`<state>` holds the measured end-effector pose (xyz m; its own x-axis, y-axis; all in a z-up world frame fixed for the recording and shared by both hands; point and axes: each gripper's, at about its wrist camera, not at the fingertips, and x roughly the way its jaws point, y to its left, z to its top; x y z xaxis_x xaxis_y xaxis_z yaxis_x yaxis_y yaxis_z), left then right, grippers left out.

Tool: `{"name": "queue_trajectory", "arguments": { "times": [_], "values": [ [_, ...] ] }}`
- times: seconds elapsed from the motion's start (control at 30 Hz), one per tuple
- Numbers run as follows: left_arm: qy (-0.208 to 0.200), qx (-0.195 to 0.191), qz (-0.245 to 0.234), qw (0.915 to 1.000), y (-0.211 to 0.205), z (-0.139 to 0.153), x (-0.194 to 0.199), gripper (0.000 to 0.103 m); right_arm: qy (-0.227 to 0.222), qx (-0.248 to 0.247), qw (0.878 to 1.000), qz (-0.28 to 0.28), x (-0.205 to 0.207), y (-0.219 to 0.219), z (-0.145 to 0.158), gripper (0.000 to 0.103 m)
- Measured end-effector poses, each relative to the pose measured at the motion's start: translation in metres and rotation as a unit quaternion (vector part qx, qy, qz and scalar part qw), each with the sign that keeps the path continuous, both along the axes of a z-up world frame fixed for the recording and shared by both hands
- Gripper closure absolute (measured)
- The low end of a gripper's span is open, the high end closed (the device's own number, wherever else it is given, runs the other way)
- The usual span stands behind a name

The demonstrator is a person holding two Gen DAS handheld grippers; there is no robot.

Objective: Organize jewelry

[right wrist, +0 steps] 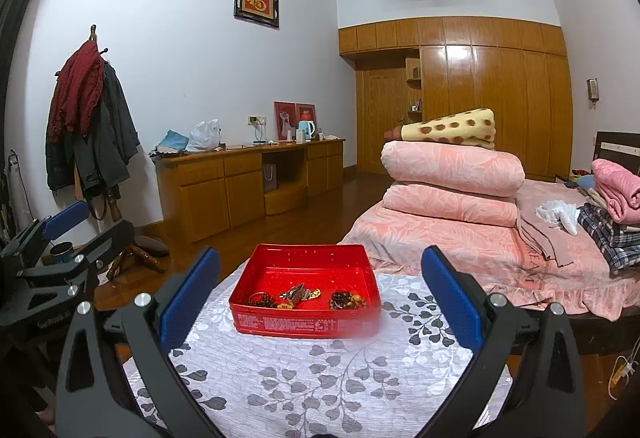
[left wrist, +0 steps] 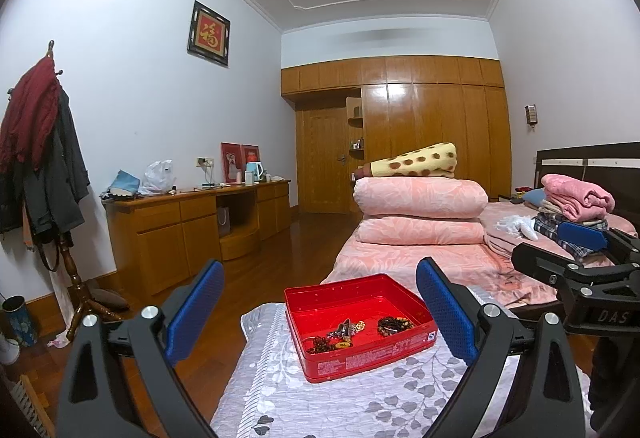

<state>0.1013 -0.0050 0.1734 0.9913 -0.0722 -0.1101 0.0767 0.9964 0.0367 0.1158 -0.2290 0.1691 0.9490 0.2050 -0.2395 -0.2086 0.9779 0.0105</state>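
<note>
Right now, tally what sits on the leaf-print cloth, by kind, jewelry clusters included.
Red tin: 1
Dark bead bracelet clusters: 2
Metallic trinket cluster: 1
Total: 4
All clusters lie inside the tin; single pieces are too tangled to count.

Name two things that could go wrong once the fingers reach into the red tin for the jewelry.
1. The bead bracelets and clasp pieces lie close together in the red tin, so one grab may drag several.
2. The tin sits loose on the leaf-print cloth; a push could slide it.
</note>
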Motion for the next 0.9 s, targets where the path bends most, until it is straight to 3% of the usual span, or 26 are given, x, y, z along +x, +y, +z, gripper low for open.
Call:
{"name": "queue_trajectory", "arguments": {
  "times": [0.9],
  "values": [
    [0.004,-0.004,-0.006,1.0,0.0008,0.0022,0.0003,0.008,-0.001,0.0,1.0,0.001,-0.001,-0.0011,0.0004,0.005]
  ]
}}
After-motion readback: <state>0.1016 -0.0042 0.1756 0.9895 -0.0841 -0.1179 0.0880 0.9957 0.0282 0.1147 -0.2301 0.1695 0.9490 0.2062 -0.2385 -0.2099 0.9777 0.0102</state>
